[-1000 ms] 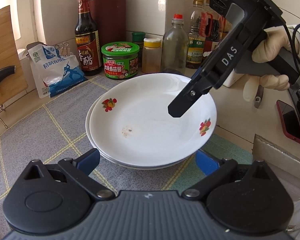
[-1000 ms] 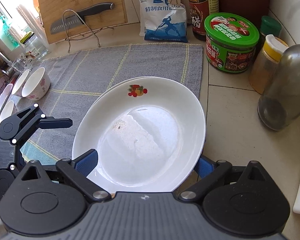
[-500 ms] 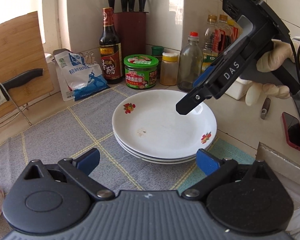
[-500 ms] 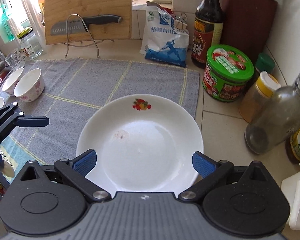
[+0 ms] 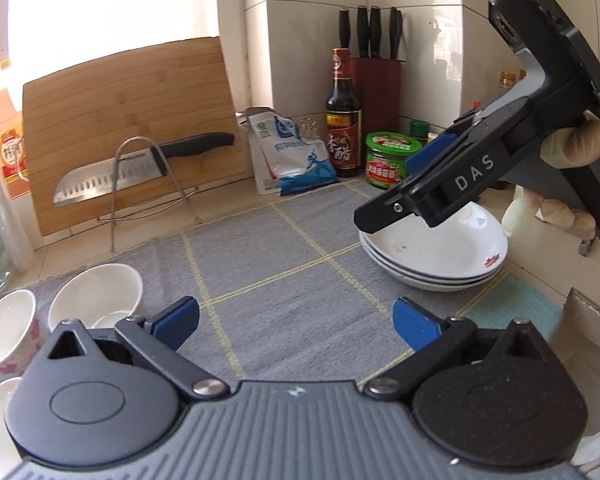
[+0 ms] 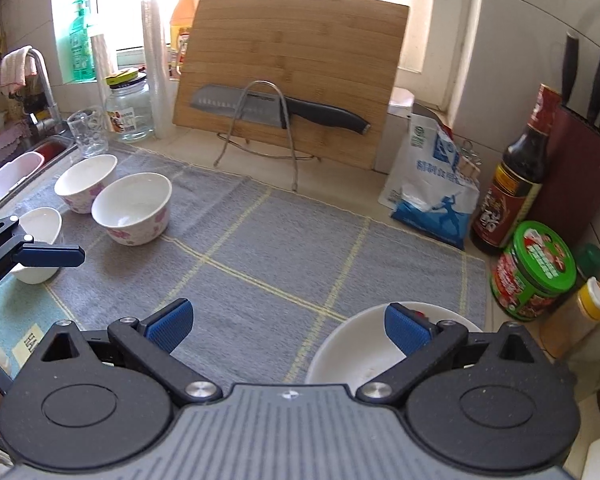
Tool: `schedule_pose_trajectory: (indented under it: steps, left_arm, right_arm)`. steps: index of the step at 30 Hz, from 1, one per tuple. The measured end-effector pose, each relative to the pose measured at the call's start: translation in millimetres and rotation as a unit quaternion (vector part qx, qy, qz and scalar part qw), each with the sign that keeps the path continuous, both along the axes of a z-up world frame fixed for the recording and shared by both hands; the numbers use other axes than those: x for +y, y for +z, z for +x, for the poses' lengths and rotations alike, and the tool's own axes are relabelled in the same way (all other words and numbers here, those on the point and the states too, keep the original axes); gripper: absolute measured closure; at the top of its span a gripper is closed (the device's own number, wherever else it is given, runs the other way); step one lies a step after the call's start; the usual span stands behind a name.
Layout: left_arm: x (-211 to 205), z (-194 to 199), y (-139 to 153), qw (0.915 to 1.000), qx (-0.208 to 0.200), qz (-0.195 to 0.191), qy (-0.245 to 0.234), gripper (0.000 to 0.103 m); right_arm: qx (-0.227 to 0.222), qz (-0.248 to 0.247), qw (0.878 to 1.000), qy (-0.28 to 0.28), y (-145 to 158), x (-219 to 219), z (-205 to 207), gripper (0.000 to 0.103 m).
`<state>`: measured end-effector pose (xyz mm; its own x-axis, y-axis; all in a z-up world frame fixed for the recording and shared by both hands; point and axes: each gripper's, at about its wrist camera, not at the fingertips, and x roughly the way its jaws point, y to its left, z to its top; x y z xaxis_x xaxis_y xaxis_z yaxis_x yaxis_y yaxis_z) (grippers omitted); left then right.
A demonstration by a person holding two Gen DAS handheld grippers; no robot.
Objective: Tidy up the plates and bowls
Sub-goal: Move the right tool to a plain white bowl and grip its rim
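Note:
A stack of three white plates point(image 5: 432, 256) with small fruit prints rests at the right end of the grey mat point(image 5: 284, 240); it also shows low in the right wrist view as the plate stack point(image 6: 360, 348). Three white bowls with pink flowers point(image 6: 132, 208) point(image 6: 86, 182) point(image 6: 38, 240) stand upright at the mat's left end. My left gripper point(image 5: 296, 320) is open and empty above the mat, between bowls and plates. My right gripper point(image 6: 288, 326) is open and empty too, hovering above the stack's left rim.
A bamboo cutting board point(image 6: 296, 72) leans at the back, a knife point(image 6: 276, 110) on a wire rack before it. A salt bag point(image 6: 432, 188), vinegar bottle point(image 6: 512, 184), green jar point(image 6: 532, 268) and knife block point(image 5: 376, 92) crowd the right. The sink point(image 6: 32, 152) lies far left.
Both grippers have drawn back and risen from the plate stack, which now lies free on the mat. Both views have swung left, bringing the bowls into sight.

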<state>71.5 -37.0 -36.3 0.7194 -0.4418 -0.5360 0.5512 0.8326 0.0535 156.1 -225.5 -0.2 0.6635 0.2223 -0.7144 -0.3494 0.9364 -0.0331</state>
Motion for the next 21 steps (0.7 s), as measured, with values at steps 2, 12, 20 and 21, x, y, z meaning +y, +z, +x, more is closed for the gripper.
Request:
schedule_pose_trajectory:
  steps: [2,12,20,21]
  left_arm:
    - [18.2,-3.2,-1.8,0.9998,0.006,-0.003,0.016,0.001]
    - [104.9,-23.0,-11.9,0.9939,0.005,0.001,0.11,0.001]
    - [167.0,-30.3,-27.0,0.9802,0.0,0.02,0.197,0.001]
    - [173.5,-28.5,-31.1,0.9787,0.003,0.023,0.204,0.001]
  right_arm:
    - [-0.003,-0.003,1.0,0.015,-0.9,21.8,-1.3,0.0]
    - [-0.008,0.017,0.994,0.109,-3.6,125.1,-1.6,0.0]
    - [-0.005,0.031,0.984,0.176,-10.8,197.4,8.8,0.0]
    - [-0.003,0.035,0.982,0.186,-12.2,207.0,11.1,0.0]
